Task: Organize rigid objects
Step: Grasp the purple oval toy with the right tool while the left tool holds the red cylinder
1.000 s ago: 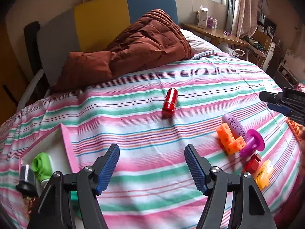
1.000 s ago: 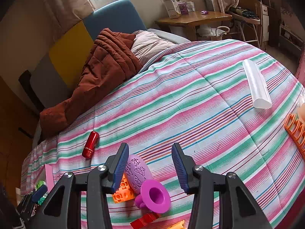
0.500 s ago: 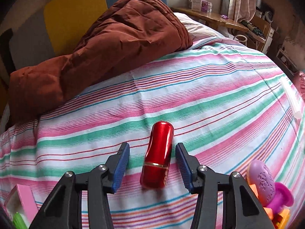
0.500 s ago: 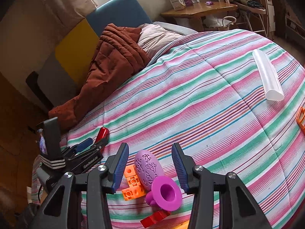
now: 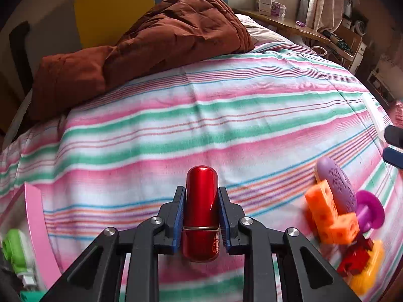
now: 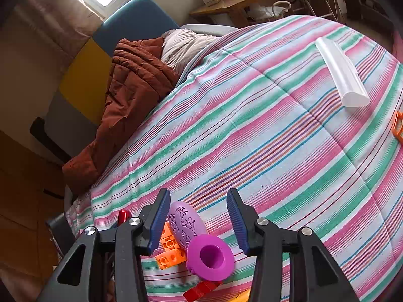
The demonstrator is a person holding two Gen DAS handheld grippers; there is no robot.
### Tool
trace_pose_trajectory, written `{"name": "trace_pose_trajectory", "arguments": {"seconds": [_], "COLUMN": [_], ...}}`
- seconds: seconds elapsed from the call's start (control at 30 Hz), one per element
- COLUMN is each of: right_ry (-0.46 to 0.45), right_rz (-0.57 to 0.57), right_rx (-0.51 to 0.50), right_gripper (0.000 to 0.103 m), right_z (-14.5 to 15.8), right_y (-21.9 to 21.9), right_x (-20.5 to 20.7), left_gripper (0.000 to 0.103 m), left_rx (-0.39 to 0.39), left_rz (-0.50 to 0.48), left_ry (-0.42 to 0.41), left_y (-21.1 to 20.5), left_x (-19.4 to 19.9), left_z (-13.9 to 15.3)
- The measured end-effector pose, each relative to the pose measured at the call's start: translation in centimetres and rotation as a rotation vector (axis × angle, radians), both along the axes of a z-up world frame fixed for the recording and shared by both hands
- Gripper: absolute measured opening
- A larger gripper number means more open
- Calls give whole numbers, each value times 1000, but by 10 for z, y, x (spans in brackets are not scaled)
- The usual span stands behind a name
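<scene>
My left gripper (image 5: 201,196) is shut on a glossy red lipstick-shaped tube (image 5: 200,211), held lengthwise between the blue pads over the striped bedspread. Its red tip (image 6: 124,216) shows in the right wrist view. My right gripper (image 6: 197,206) is open and empty, its jaws on either side of a purple patterned roller (image 6: 185,220) with a magenta flared end (image 6: 210,256). Orange linked cubes (image 6: 169,249) and a red block (image 6: 201,289) lie beside it. The same pile shows at the right of the left wrist view (image 5: 337,201).
A pink-edged box (image 5: 37,231) holding a green item (image 5: 13,251) sits at the lower left. A brown quilt (image 5: 156,42) lies at the bed's head. A white tube (image 6: 342,75) and an orange piece (image 6: 398,125) lie at the right.
My left gripper moved forward to the red tube, closed on it and now holds it. My right gripper stayed open over the purple roller pile.
</scene>
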State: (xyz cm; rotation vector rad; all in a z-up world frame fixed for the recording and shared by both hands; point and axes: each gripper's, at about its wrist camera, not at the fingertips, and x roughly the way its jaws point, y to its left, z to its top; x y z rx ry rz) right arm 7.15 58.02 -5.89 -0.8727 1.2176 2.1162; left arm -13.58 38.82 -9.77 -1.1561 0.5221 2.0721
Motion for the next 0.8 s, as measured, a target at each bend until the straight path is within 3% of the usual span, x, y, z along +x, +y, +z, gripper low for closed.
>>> {"name": "trace_pose_trajectory", "arguments": {"seconds": [0.3, 0.5, 0.8], "right_ry": [8, -60, -133], "right_rz": [60, 103, 196], "right_rx": [-87, -104, -25], "right_gripper": [47, 47, 47], "right_z": [-14, -25, -27], "right_y": [-1, -6, -20], "right_x": [-9, -18, -35], "left_gripper": [25, 26, 26], "left_rx": [45, 87, 136], "left_rz": [-17, -29, -48], "left_ry": [36, 45, 40], "left_y": [-63, -96, -109], "left_x": [80, 120, 130], "left_z": [-1, -2, -5]}}
